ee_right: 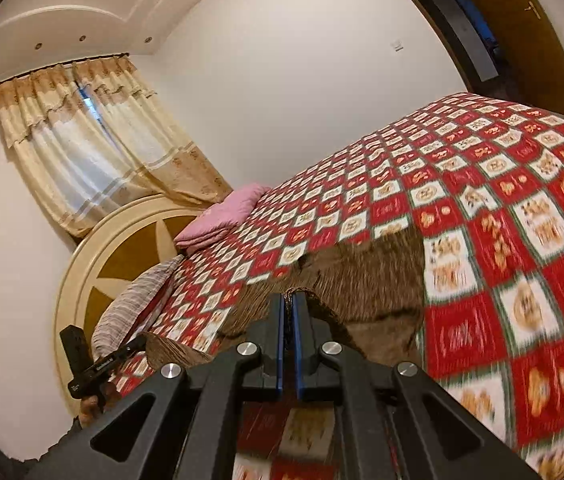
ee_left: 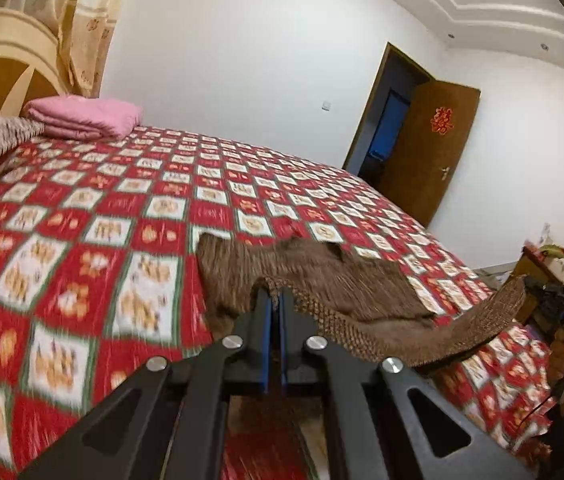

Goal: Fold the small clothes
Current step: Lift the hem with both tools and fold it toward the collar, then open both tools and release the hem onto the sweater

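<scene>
The brown ribbed knitted garment (ee_left: 313,280) lay on the red-and-white checked bedspread (ee_left: 102,208), its near hem lifted clear. The left gripper (ee_left: 276,300), jaws pressed together, pinched the hem's edge; the right gripper (ee_right: 289,300) likewise pinched the opposite corner, seen at three o'clock in the left view. The fabric sagged between both holds, judged soft, light and stretchy. Blur obscured the weave, so the garment type was uncertain. Corners of the hem appeared the soundest grip points.
</scene>
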`<state>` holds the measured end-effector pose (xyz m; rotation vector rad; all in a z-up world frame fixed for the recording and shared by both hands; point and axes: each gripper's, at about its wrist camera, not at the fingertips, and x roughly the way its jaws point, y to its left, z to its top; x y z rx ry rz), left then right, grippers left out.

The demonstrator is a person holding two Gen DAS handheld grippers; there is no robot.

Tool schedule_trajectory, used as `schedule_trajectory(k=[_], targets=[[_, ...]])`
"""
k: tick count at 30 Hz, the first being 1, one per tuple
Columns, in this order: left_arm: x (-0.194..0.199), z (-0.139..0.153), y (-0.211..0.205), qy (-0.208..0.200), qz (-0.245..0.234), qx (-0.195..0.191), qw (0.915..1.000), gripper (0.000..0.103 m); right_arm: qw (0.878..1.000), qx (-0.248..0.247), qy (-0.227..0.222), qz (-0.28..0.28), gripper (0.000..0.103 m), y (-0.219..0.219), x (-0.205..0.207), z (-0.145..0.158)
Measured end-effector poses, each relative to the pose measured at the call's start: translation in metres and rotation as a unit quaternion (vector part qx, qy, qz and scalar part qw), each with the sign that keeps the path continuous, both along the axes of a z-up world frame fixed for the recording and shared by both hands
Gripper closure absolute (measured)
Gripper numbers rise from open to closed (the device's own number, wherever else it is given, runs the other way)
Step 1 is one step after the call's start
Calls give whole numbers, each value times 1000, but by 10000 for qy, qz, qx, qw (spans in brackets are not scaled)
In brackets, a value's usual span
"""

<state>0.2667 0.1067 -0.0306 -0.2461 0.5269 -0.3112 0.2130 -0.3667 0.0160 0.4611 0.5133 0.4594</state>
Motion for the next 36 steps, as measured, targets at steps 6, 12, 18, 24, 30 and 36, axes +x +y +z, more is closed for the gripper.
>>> schedule_trajectory(k=[6, 12, 18, 24, 30, 36], targets=[[63, 12, -8, -128, 130, 335, 9993, 100, 9996, -180, 72, -187, 100, 0, 73, 7], [132, -10, -26, -37, 276, 1066, 9939, 100, 9979, -306, 371, -445, 100, 0, 156, -19], [193, -76, -34, 829, 837, 1751, 9775, 92, 9863, -922, 1244, -564, 99, 19, 245, -87], [156, -96, -31, 959, 964, 2121, 9677, 25, 9543, -2577, 1442, -459, 45, 64, 226, -117], [165, -103, -64, 783, 915, 3293, 9365, 16, 8831, -4525, 1215, 224, 41, 147, 222, -134], [220, -82, -42, 864, 2009, 3315, 9178, 14, 8641, -4935, 539, -829, 41, 195, 294, -102]])
